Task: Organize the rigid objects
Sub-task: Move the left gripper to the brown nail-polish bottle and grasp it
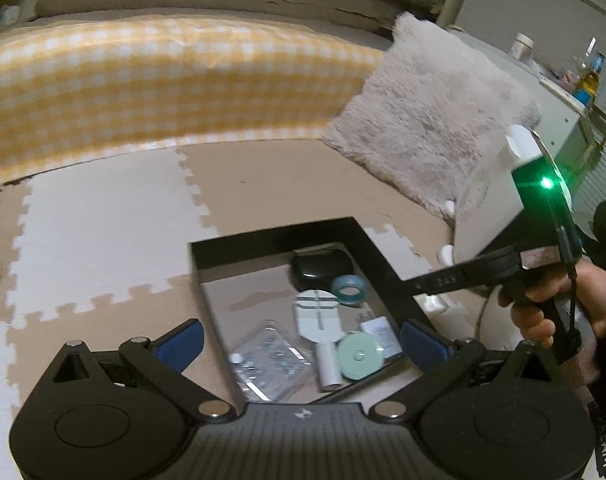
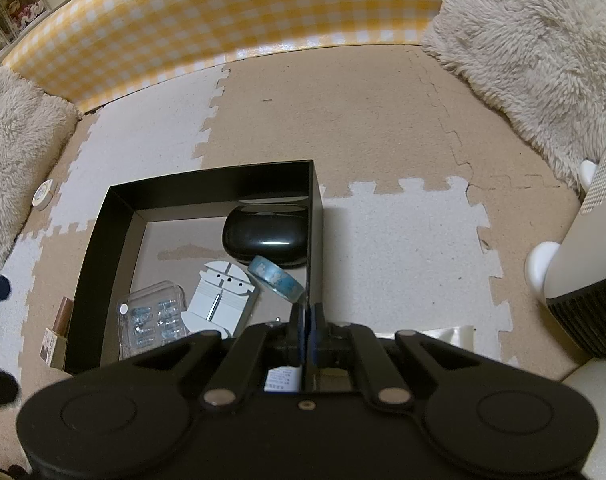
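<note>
One black box [image 2: 207, 184], two tape rolls [image 2: 277, 276]

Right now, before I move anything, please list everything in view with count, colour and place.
box: one, black, on the foam mat
case: one, black, box's far right corner
blue tape roll: one, blue, beside the case
watch-link remover: one, white, box middle
blister pack: one, clear, left of the remover
disc: one, mint green, box's near side
white tape roll: one, white, on the mat, left of box
cushions: two, beige, either side of mat
bed cover: one, yellow check, behind mat
left tool: one, black, blue pads, open over box
right tool: one, black, shut on box's right wall
hand: one, gripping right tool's handle
</note>
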Available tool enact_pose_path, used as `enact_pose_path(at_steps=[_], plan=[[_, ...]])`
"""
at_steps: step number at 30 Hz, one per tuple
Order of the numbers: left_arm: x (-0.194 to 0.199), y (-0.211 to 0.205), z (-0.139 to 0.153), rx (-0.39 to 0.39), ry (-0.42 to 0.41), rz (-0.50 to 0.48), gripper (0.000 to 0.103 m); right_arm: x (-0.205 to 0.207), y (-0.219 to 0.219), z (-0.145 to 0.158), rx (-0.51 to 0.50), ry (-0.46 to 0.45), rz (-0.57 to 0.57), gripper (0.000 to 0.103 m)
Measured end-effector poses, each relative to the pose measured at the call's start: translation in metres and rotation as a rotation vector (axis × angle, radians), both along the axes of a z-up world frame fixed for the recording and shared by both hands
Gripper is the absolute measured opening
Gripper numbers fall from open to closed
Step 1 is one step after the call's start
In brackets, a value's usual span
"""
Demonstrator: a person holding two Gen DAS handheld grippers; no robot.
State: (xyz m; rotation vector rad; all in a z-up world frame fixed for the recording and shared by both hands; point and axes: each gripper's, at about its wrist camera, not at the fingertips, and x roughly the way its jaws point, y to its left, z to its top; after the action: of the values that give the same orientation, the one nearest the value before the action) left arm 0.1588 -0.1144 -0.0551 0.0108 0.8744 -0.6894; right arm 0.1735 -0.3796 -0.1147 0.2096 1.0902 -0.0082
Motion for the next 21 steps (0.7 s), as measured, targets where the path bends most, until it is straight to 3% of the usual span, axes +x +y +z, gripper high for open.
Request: enact_pose_path(at_steps=[6,11,15,21], plan=[[0.010,0.040,0.005,0.042,-0.026,0.066,0.103,0.000,0.000,0.000,-0.004,-0.001,0.003,0.004],[0.020,0.073,-0.005,0.101,0.002,0.133,0.103,0.000,0.000,0.000,-0.006,0.000,0.004,0.004],[0.028,0.087,-0.025,0.177,0.038,0.187,0.103,0.000,0.000,0.000,-0.006,0.000,0.004,0.004],[0.035,0.093,-0.068,0.291,0.163,0.235,0.101,0.000,-0.001,0.000,-0.009,0.000,0.006,0.004]])
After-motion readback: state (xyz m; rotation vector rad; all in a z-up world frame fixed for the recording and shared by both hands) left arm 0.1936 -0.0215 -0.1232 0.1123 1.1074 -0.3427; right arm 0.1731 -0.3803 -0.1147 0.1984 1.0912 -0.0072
